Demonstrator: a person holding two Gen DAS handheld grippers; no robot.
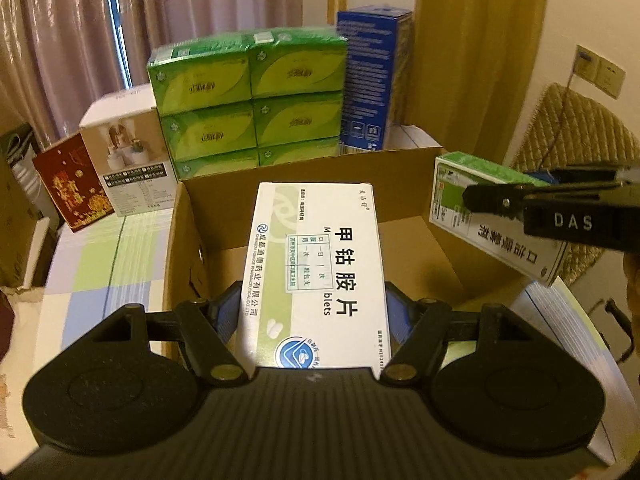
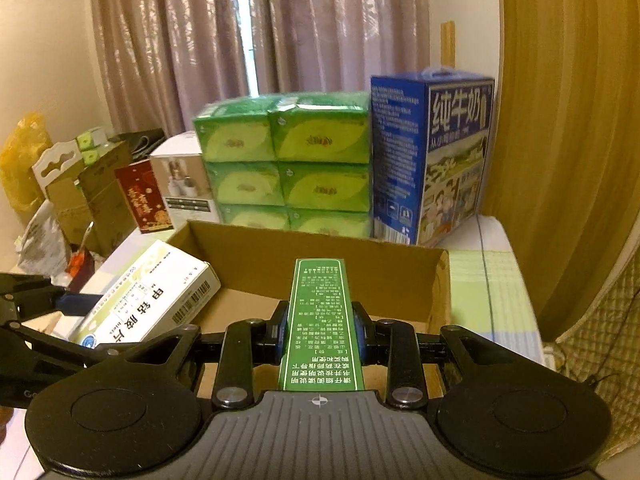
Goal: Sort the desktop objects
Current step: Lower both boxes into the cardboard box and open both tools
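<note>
Gripping a white medicine box (image 1: 316, 276) between its pads, the left gripper (image 1: 316, 312) holds it above the open cardboard box (image 1: 304, 168). In the right wrist view, the right gripper (image 2: 320, 332) clamps a narrow green box (image 2: 320, 320) over the same carton's opening.

Both wrist cams look down-fwd, close over same cardboard box (image 1: 304, 168).
</note>
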